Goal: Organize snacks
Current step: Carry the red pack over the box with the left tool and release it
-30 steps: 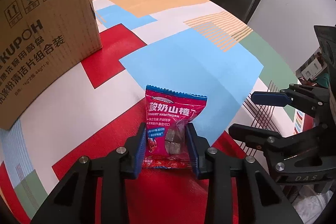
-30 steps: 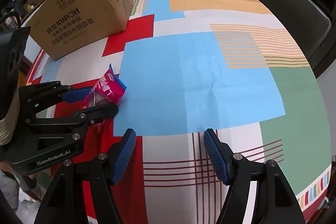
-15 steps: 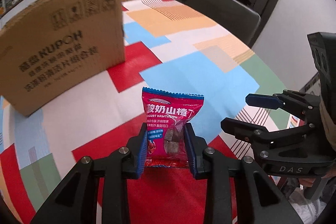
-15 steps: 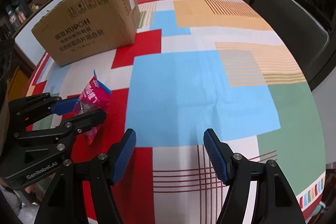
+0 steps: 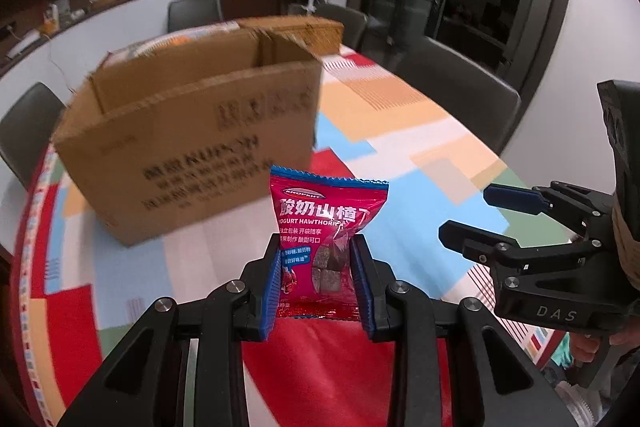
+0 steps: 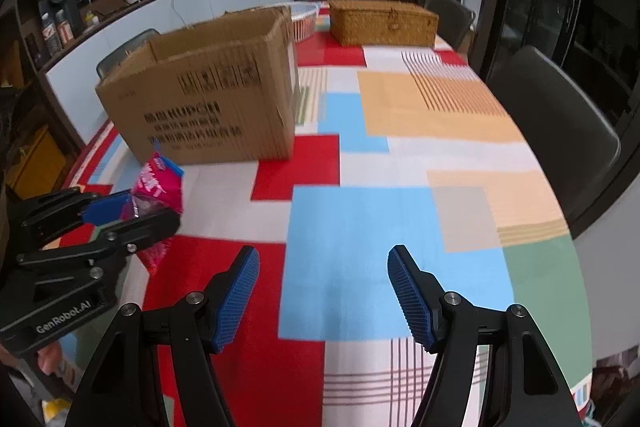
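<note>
Left gripper (image 5: 316, 281), lower centre of the left wrist view: its jaws are closed on a red snack packet (image 5: 326, 231), the blue pads (image 5: 273, 287) pressing the packet's lower side edges. The grip is low, so the printed upper half and the blue serrated top seal stand upright and free above the fingers; this probably leaves the packet easy to release top-first or flat. The packet is in the air, clear of the patterned tablecloth (image 5: 420, 155).

Box (image 5: 192, 131), upper left of centre in the same view: an open-topped cardboard carton standing on the table, flaps folded out of the way, beyond the packet. Its open mouth faces upward, which suggests it is the container meant for the snacks; the packet is not yet over it. Its inside cannot be seen.

Right gripper (image 6: 324, 297), bottom of the right wrist view: jaws spread wide and holding nothing, poised over the cloth. In that view the packet (image 6: 158, 183) appears at left centre, in front of the box (image 6: 208, 99). A wicker basket (image 6: 382, 21) sits at the table's far end, top centre, well apart from the action.
</note>
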{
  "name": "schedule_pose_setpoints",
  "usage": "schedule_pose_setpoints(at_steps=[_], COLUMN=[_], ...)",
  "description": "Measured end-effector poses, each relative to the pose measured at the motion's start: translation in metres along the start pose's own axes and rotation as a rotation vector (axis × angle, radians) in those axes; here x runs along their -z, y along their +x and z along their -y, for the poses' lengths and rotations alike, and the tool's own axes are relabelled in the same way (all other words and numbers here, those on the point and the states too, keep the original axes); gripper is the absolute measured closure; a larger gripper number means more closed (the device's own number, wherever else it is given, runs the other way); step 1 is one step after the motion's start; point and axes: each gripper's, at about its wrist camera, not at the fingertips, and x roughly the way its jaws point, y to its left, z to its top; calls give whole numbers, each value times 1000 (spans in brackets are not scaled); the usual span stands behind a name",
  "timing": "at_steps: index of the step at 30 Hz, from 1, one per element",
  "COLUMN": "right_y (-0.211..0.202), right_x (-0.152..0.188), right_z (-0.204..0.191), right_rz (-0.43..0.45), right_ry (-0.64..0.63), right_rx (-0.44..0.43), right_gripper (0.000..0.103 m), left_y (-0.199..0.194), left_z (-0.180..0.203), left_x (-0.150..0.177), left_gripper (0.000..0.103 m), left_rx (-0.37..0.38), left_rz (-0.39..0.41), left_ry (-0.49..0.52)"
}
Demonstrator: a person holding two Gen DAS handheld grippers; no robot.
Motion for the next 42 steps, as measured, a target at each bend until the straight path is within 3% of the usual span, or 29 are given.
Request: schedule_pose_setpoints(at_steps=[15, 26, 34, 42], right_y=[-18, -24, -19, 6], right_x=[-51, -104, -146, -179], right_z=[-26, -41, -53, -63], right_rz=[158, 274, 301, 236], right_ry=[-59, -80, -112, -126], right_rx=[-25, -31, -47, -92], right_gripper=[36, 36, 36, 35], left_y=[-49, -62, -50, -18], left_z=[-31, -62, -87, -114], left_x=[-39, -77, -110, -134], left_gripper=[71, 71, 71, 71], left_rx=[-125, -206, -224, -172], left_rz=[175, 243, 226, 128], left_ry=[-5, -47, -83, -156])
